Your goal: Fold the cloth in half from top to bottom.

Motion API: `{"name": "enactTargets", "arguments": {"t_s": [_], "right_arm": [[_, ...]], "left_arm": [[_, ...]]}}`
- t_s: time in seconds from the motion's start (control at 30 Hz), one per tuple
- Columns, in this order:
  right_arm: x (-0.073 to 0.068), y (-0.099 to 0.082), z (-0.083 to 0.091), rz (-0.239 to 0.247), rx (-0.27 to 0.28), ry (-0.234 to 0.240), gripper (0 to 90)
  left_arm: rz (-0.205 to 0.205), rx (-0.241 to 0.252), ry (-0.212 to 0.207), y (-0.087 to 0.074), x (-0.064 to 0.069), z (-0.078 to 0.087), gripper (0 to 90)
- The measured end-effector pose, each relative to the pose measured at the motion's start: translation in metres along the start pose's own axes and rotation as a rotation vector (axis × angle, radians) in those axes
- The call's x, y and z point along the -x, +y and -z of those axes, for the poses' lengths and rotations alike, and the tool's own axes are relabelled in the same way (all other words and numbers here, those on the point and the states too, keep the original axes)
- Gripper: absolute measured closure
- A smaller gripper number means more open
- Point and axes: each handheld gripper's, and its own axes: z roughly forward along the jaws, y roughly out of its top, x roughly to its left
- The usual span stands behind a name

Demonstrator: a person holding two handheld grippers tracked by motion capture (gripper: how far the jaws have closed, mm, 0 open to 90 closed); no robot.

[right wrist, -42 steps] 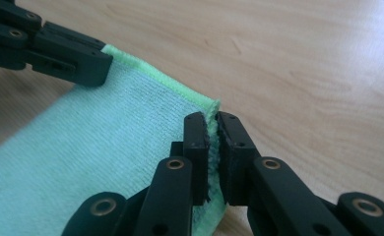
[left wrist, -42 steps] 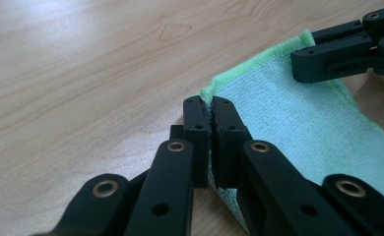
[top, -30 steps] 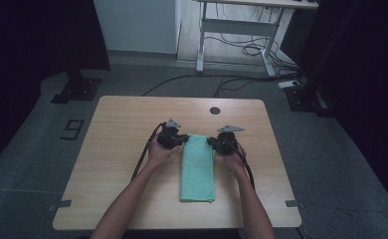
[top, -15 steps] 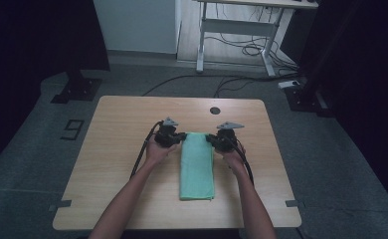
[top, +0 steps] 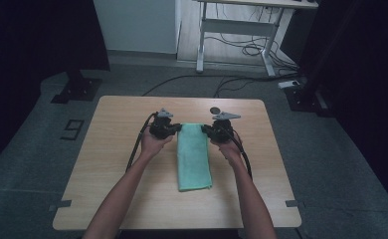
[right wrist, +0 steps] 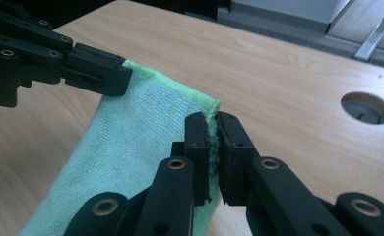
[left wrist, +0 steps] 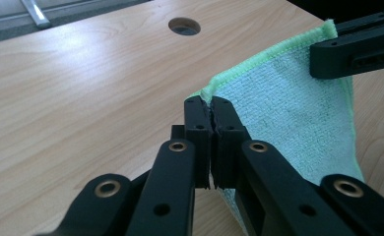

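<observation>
Our left tongs (left wrist: 211,110) and right tongs (right wrist: 213,123) pinch the folded green towel's (top: 194,155) far corners; up close we see its stitched hem.

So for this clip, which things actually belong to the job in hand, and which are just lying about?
In the job:
- folded mint-green terry cloth, far end lifted
- left gripper, shut on its far left corner
- right gripper, shut on its far right corner
- light wooden table under it

Lying about:
- round cable hole in the tabletop
- white-framed desk beyond
- black floor cables
</observation>
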Motion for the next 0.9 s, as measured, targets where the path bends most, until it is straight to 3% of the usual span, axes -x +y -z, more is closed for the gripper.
{"name": "enactTargets", "arguments": {"t_s": [0.13,0.27,0.37,0.5,0.63,0.9], "right_arm": [[-0.001,0.003,0.0,0.017,0.006,-0.014,83.7],[0.002,0.013,0.008,0.023,0.039,-0.029,83.6],[0.005,0.016,0.015,0.018,0.058,-0.035,83.5],[0.007,0.011,0.017,0.021,0.059,-0.032,83.4],[0.008,-0.009,0.014,0.015,0.044,-0.024,83.3],[0.006,-0.015,0.008,0.015,0.025,-0.015,83.3]], "left_arm": [[-0.011,0.016,0.008,0.003,0.001,0.003,87.4],[-0.04,0.057,0.004,0.022,0.003,0.008,87.5],[-0.055,0.055,-0.001,0.025,0.007,0.006,87.4],[-0.063,0.049,-0.017,0.018,0.01,0.003,87.2],[-0.076,0.024,-0.022,0.003,0.015,-0.003,87.1],[-0.086,0.008,-0.017,-0.007,0.015,-0.015,87.2]]}}
